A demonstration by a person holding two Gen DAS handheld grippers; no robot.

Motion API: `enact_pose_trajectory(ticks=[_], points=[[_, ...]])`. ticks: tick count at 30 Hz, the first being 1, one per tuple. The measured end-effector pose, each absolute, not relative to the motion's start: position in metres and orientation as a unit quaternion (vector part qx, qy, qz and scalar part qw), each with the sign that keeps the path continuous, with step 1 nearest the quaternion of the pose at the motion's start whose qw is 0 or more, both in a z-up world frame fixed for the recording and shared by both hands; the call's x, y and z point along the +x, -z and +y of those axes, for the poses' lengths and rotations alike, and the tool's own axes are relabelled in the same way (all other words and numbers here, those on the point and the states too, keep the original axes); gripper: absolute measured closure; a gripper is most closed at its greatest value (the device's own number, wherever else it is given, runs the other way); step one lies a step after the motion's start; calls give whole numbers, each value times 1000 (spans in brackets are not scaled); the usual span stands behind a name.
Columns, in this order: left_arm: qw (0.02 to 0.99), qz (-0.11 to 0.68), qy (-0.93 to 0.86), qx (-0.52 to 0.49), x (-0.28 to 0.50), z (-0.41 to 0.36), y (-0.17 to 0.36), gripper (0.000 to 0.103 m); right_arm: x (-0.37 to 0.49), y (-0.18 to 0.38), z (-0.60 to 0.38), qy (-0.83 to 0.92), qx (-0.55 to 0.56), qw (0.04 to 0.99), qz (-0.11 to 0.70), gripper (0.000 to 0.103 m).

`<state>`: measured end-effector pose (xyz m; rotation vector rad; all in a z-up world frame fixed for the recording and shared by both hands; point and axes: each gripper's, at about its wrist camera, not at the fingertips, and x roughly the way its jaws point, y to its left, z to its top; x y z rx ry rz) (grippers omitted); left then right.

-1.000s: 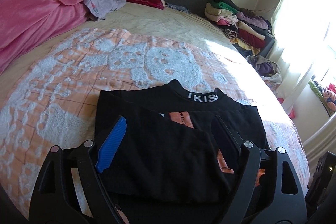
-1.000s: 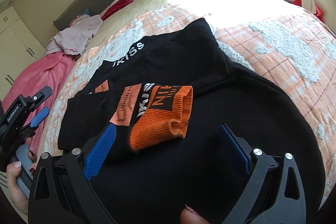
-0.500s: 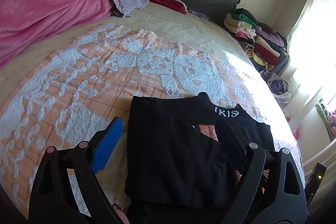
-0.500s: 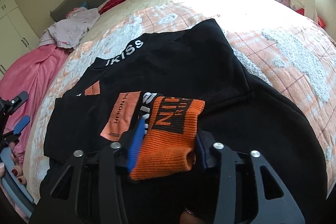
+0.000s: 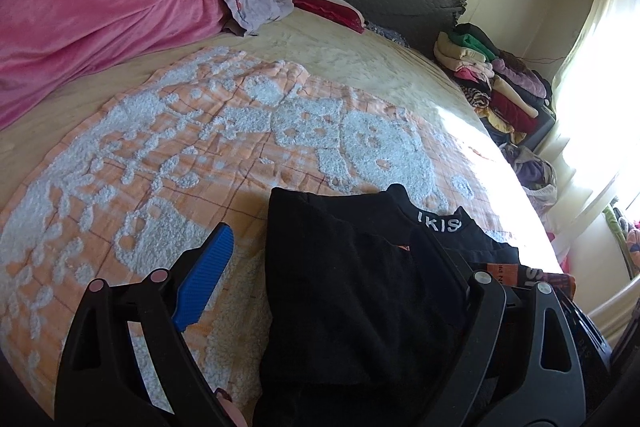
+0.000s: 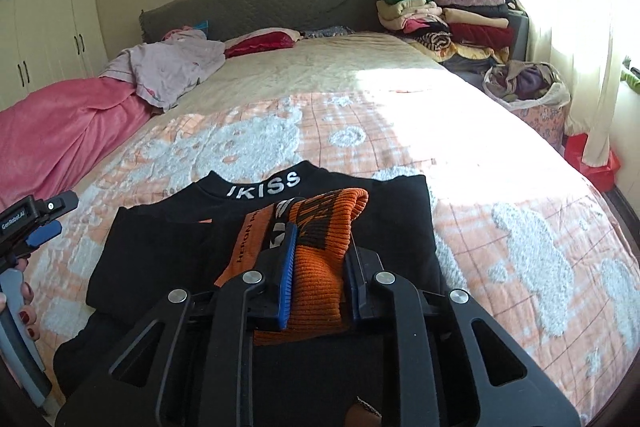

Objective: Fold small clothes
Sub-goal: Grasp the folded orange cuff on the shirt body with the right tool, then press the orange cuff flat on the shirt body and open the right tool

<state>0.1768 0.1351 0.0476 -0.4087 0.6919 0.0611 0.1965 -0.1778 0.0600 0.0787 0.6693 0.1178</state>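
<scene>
Right claw (image 6: 318, 273), jaws just closing, grips the orange cuff (image 6: 320, 267); left claw (image 5: 332, 275) released. Black sweater (image 6: 168, 251) is half folded near the bed's foot.

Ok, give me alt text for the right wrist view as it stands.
The right gripper, jaws just closing, pinches the orange ribbed cuff of a black sweatshirt spread on a patterned bedspread. The left gripper shows at the left edge.
</scene>
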Motion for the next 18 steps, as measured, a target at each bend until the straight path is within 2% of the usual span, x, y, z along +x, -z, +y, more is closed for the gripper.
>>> enact_pose_trajectory(ticks=[8,11,18], points=[[919,340,-36,-195,178,136,-44,21,206,-49,-196,-22,15,944,329,85],[920,341,-39,-192,178,136,-43,21,207,-42,-202,-7,16,941,338,90],[920,344,-37,-184,179,133,-42,20,204,-35,-211,4,25,937,349,89]])
